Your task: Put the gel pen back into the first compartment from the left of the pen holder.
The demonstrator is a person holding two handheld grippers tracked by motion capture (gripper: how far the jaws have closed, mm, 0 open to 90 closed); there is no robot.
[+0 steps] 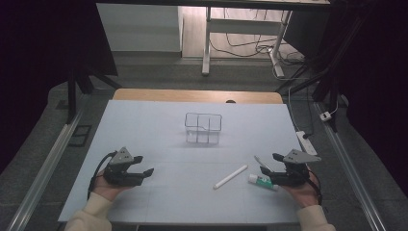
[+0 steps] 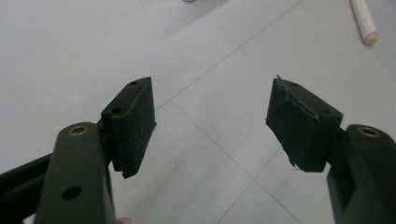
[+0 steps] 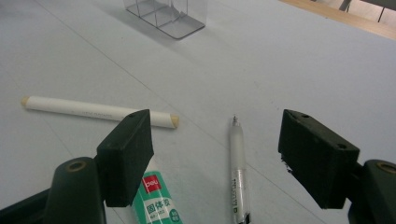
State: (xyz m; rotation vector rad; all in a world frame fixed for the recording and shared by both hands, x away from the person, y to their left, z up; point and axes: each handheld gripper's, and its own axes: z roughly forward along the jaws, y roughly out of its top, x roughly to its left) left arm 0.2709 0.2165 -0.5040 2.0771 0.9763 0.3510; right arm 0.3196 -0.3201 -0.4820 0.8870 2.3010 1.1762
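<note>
The right gripper (image 1: 275, 169) rests low over the white table (image 1: 159, 139) with its jaws spread wide and nothing between them; in the right gripper view (image 3: 212, 156) the two black pads stand well apart, gripping nothing. Directly below the gap lies a clear pen (image 3: 239, 172), its tip pointing away from the gripper, and it touches neither jaw as far as can be told. Just beside the left-hand jaw in that view lies a glue stick (image 3: 156, 200) with a green and white label and a red mark, partly hidden behind the pad. Beyond that jaw a white cylindrical stick (image 3: 88, 110) lies crosswise on the table, its far end pointing off to the left. From above, the pen (image 1: 262, 162) and glue stick (image 1: 262, 181) sit right at the gripper's tips, with the white stick (image 1: 231, 176) a little further towards the other hand. Farther ahead stands a clear compartmented holder (image 1: 203, 128), well apart from both grippers. The left gripper (image 1: 143, 166) is held low at the opposite side of the table, its jaws also wide open and empty (image 2: 210, 123), with bare tabletop between the pads and one end of the white stick (image 2: 365, 23) far off
</note>
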